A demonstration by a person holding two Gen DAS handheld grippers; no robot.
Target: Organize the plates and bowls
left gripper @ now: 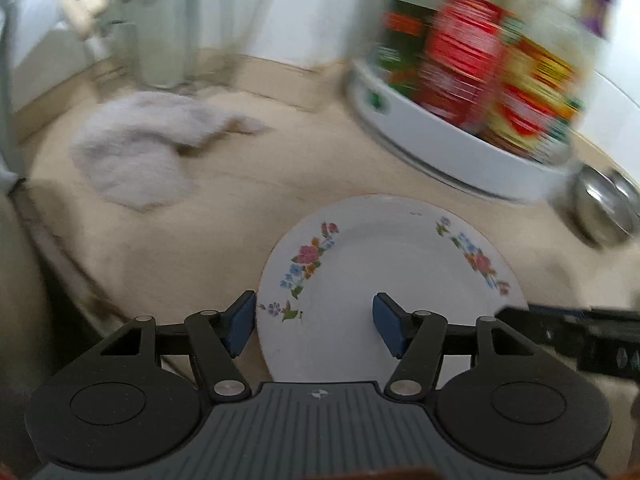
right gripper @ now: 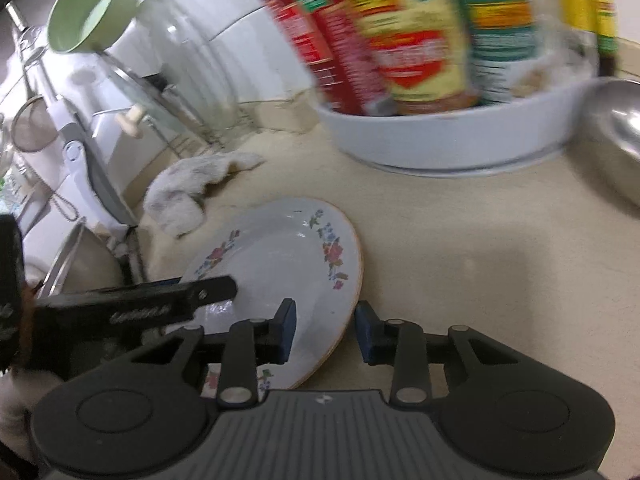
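A white plate (left gripper: 392,276) with flower sprigs and a thin gold rim lies on the beige counter (left gripper: 200,248). My left gripper (left gripper: 316,324) is open across the plate's left rim, one blue pad outside the edge and the other over the plate, neither pressing. In the right wrist view the same plate (right gripper: 280,248) looks tilted. My right gripper (right gripper: 326,332) straddles its right rim with narrow jaws, a small gap showing beside the outer pad. A dark finger of the left gripper (right gripper: 200,292) reaches over the plate's left side. The right gripper's finger (left gripper: 560,324) shows at the plate's right edge.
A white tub (right gripper: 440,140) of sauce bottles stands behind the plate, a steel bowl (right gripper: 616,132) to its right. A crumpled grey cloth (right gripper: 188,196) lies to the left, near a sink edge (right gripper: 132,256). A green bowl (right gripper: 86,8) sits high on a rack at the far left.
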